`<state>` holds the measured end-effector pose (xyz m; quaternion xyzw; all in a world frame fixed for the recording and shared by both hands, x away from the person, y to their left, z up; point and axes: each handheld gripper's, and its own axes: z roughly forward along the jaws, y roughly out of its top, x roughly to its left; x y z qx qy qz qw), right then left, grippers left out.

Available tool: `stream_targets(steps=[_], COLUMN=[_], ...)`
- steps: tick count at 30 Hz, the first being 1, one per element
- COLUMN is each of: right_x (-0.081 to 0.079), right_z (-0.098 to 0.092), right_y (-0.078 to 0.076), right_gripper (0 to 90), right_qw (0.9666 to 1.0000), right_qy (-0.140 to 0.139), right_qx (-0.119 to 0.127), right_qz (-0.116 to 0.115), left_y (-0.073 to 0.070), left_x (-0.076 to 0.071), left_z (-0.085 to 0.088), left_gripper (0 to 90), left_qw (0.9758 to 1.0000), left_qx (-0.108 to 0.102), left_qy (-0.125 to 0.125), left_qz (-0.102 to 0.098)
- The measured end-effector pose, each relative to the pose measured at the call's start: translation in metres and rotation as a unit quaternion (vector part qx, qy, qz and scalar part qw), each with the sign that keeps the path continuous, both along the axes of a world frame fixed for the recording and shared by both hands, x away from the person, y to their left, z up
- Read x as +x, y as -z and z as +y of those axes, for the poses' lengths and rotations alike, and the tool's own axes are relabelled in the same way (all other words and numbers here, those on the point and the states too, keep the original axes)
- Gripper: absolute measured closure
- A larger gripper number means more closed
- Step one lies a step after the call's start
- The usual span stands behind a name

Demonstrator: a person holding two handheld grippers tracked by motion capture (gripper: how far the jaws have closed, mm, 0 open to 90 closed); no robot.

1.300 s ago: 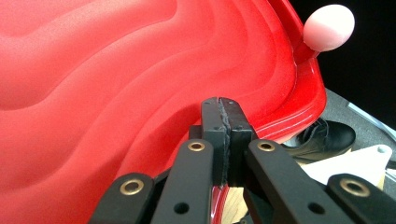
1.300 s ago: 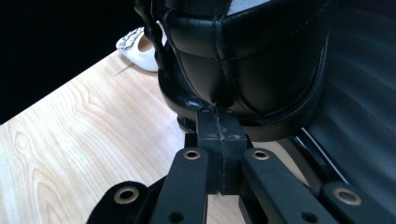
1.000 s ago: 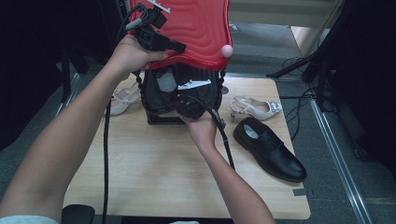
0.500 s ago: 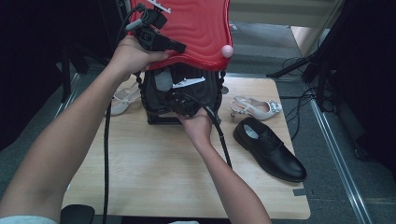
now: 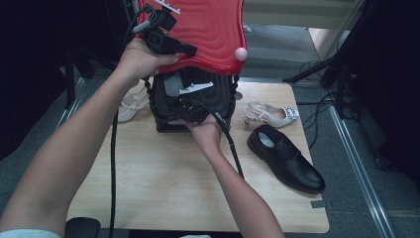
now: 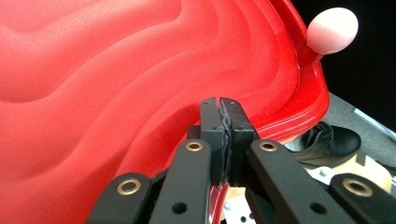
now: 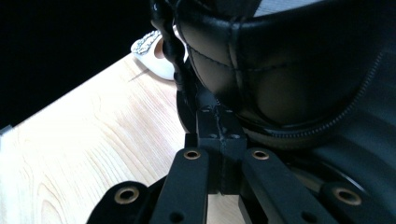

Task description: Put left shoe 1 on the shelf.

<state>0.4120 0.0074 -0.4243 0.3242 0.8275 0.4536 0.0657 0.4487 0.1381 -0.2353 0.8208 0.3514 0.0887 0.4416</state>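
My left gripper point(image 5: 166, 37), raised high, pinches the red lid's point(image 5: 208, 29) edge; my right gripper point(image 5: 190, 110), jaws pressed together, sits low against the black bag point(image 5: 163, 106).

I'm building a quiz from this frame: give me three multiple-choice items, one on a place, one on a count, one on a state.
1. Where does the black shoe lie?
A. on the table, on the right gripper's side of the black bag
B. inside the bag
C. on the floor

2. How many shoes are in the high view?
A. one
B. three
C. five

3. How does the red lid stand?
A. shut flat on the bag
B. lifted above the black bag
C. lying on the table

Answers: 1 A, it rests on the wooden table beside the bag. 2 B, the black one, a white heeled one and another pale one behind the forearm. 3 B, the left gripper is shut on its edge, holding it up.
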Motion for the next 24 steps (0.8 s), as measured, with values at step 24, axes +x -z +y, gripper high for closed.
stream_targets(steps=[24], right_x=[0.002], right_z=[-0.006], right_y=[0.000], right_gripper=[90.0], right_qw=[0.9994], right_qy=[-0.026], right_qx=[-0.004], right_qz=[-0.021], left_y=[0.000], left_x=[0.001], left_z=[0.002], left_gripper=[87.8], left_qw=[1.0000], left_qx=[-0.006], left_qy=[-0.002], left_qz=[0.006])
